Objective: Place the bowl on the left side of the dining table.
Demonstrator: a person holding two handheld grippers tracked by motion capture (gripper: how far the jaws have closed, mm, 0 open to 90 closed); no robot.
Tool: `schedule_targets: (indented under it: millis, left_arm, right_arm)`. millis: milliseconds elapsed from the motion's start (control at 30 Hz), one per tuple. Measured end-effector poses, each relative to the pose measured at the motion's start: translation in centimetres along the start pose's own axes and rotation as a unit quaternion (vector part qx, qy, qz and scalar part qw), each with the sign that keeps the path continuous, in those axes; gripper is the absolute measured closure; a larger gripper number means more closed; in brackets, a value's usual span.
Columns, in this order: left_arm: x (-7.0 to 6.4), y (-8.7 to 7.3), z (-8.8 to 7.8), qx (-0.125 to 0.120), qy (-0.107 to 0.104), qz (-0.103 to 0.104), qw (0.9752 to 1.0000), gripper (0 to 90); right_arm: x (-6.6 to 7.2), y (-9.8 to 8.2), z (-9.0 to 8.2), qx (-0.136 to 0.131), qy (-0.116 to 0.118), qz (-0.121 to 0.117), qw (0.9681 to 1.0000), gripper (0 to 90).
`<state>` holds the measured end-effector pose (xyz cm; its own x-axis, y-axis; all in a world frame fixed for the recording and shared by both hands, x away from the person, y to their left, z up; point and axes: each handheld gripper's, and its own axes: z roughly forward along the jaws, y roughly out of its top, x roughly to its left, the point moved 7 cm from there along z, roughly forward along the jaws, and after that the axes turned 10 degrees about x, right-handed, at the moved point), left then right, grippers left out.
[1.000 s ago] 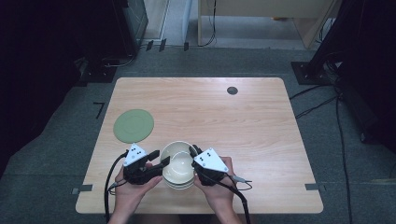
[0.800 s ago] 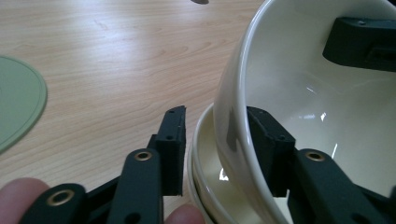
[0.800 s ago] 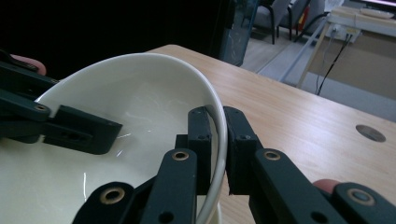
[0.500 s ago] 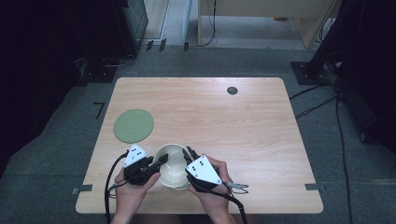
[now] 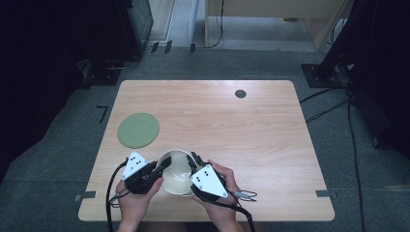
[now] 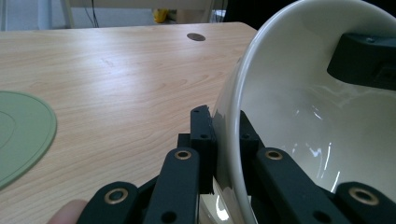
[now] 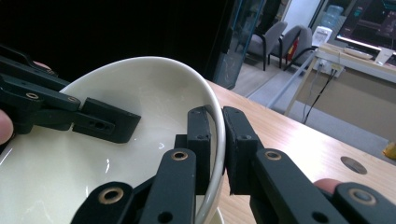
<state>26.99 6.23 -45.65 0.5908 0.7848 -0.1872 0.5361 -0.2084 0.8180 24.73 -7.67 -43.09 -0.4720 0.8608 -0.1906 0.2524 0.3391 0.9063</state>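
A white bowl (image 5: pixel 175 175) is held tilted just above the table's front edge, between both hands. My left gripper (image 5: pixel 163 164) is shut on the bowl's left rim (image 6: pixel 233 93), one jaw inside and one outside. Gripping the opposite rim (image 7: pixel 212 100) the same way, my right gripper (image 5: pixel 194 162) is also shut. In the left gripper view my left gripper (image 6: pixel 224 135) pinches the thin wall; in the right gripper view my right gripper (image 7: pixel 215 135) does too. A pale surface shows just under the bowl; I cannot tell what it is.
A round green mat (image 5: pixel 139 130) lies flat at the table's left, also seen as the green mat (image 6: pixel 18 135). A small black disc (image 5: pixel 240 93) sits at the far right of the wooden table (image 5: pixel 251 135). Cables trail off the front edge.
The bowl and both grippers have shifted a little to the left, and the right hand has drawn back toward the front edge. Both grips on the rim stay as they were.
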Motion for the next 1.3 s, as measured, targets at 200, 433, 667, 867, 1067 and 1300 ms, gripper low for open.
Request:
schedule_targets:
  millis: [200,433,667,867,1067,1300]
  left_arm:
    - [0.3,0.3,-0.6,-0.012,0.004,0.001,0.9999,84.1]
    - [0.5,0.6,-1.4,-0.036,-0.002,0.002,0.9994,83.9]
    - [1.0,0.7,-1.7,-0.040,0.001,-0.003,0.9992,84.1]
    - [2.2,0.8,-2.1,-0.048,0.006,-0.023,0.9986,84.1]
    - [3.2,0.8,-2.6,-0.053,0.012,-0.038,0.9978,84.1]
    - [4.6,0.8,-3.3,-0.059,0.021,-0.052,0.9967,84.2]
  right_arm:
    - [0.3,0.3,0.0,-0.007,0.012,0.007,0.9999,82.9]
    - [0.5,1.1,-0.3,-0.009,0.031,0.025,0.9992,81.1]
    - [0.1,1.7,-1.1,-0.015,0.053,0.049,0.9973,72.6]
    - [-0.7,1.7,-2.4,-0.021,0.079,0.068,0.9943,52.1]
    - [-2.3,1.1,-3.0,-0.003,0.067,0.099,0.9929,28.0]
    - [-5.6,-0.8,-3.5,0.018,0.050,0.115,0.9919,13.4]
